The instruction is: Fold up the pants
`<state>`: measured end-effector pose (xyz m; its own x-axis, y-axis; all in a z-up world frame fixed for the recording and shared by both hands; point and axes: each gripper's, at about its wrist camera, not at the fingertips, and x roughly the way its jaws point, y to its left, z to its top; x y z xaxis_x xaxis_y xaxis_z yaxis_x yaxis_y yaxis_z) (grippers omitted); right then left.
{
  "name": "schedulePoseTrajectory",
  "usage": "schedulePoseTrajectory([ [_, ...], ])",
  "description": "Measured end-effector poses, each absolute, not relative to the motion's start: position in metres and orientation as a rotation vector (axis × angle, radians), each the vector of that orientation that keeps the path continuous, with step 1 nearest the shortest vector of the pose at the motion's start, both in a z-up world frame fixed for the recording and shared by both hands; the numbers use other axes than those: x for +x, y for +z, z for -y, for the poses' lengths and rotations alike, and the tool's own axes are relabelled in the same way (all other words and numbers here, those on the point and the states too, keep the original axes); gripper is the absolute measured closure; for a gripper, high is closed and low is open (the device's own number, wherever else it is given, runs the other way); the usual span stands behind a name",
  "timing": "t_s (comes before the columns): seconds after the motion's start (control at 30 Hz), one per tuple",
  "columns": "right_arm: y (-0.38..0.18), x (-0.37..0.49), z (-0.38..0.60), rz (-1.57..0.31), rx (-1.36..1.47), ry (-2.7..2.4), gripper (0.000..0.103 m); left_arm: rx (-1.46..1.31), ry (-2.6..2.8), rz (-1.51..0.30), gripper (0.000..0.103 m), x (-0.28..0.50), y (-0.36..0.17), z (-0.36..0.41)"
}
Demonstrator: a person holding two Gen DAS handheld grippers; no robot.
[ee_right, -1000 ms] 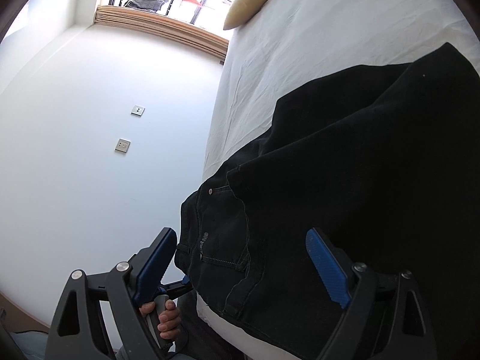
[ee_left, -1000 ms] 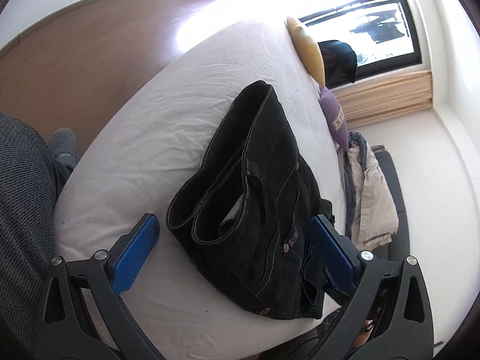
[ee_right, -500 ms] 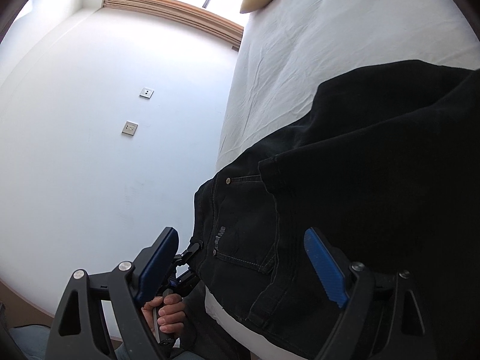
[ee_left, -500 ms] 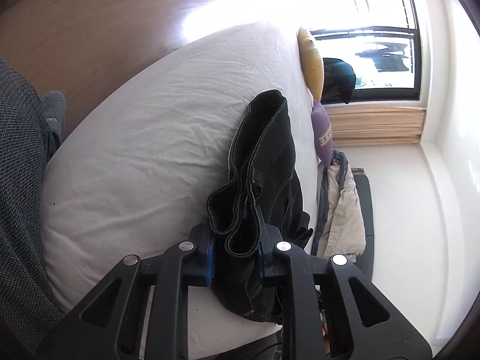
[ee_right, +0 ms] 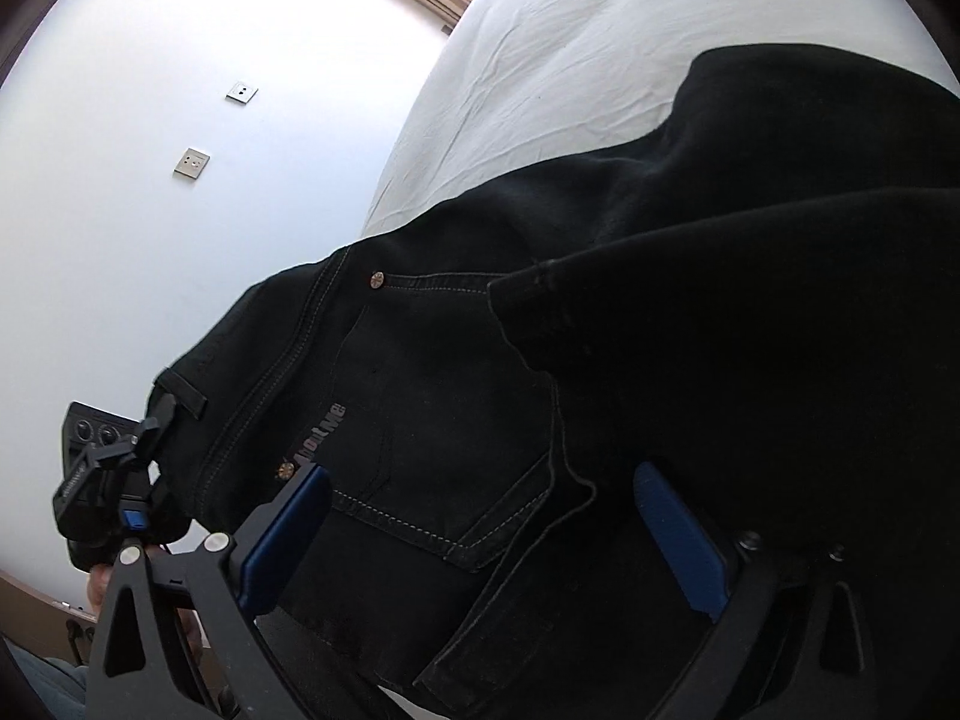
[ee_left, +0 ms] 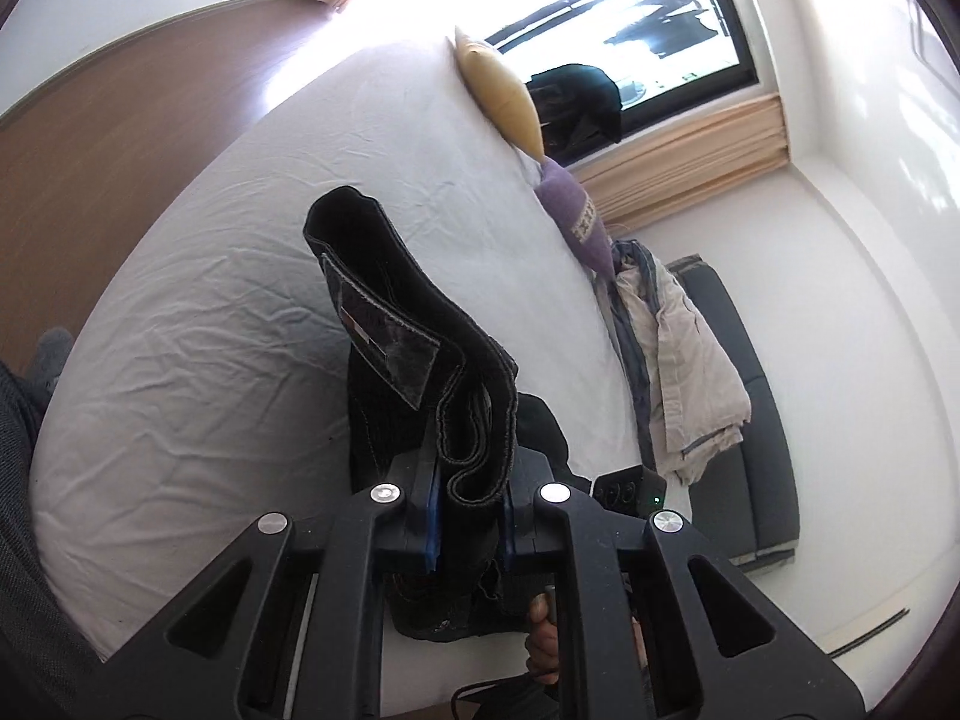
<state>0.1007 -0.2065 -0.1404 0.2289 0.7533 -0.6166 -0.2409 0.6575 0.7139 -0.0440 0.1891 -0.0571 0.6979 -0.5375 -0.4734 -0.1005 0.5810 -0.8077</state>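
Folded black jeans (ee_left: 414, 324) lie on the white bed (ee_left: 240, 276). My left gripper (ee_left: 471, 510) is shut on the hem ends of the legs and holds them up off the sheet, so the fabric stands in a raised fold. In the right wrist view the jeans (ee_right: 660, 330) fill the frame, with a back pocket and rivets showing. My right gripper (ee_right: 480, 522) is open, its blue pads either side of the pocket area close above the cloth. The left gripper's body (ee_right: 114, 474) shows at the waistband end.
A yellow pillow (ee_left: 498, 96) and a purple one (ee_left: 570, 216) lie at the far edge of the bed. A beige garment (ee_left: 678, 360) hangs over a dark bench on the right. Wood floor lies on the left, a window behind.
My left gripper closed on the leg hems and lifted them up from the bed. My right gripper moved in closer over the pocket area and stayed open.
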Motion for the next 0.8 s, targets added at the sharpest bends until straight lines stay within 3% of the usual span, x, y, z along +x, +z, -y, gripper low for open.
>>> schedulePoseTrajectory([
  [0.23,-0.136,0.104,0.263,-1.085,0.861,0.744,0.001,-0.782,-0.368,-0.793,0.091,-0.027,-0.008,-0.130],
  [0.47,-0.139,0.094,0.351,-0.988,1.093,0.749,0.001,-0.521,-0.538,-0.861,0.091,-0.011,0.020,-0.004],
  [0.8,-0.121,0.073,0.417,-0.908,1.101,0.750,0.001,-0.137,-0.687,-1.046,0.091,0.002,-0.047,0.175],
])
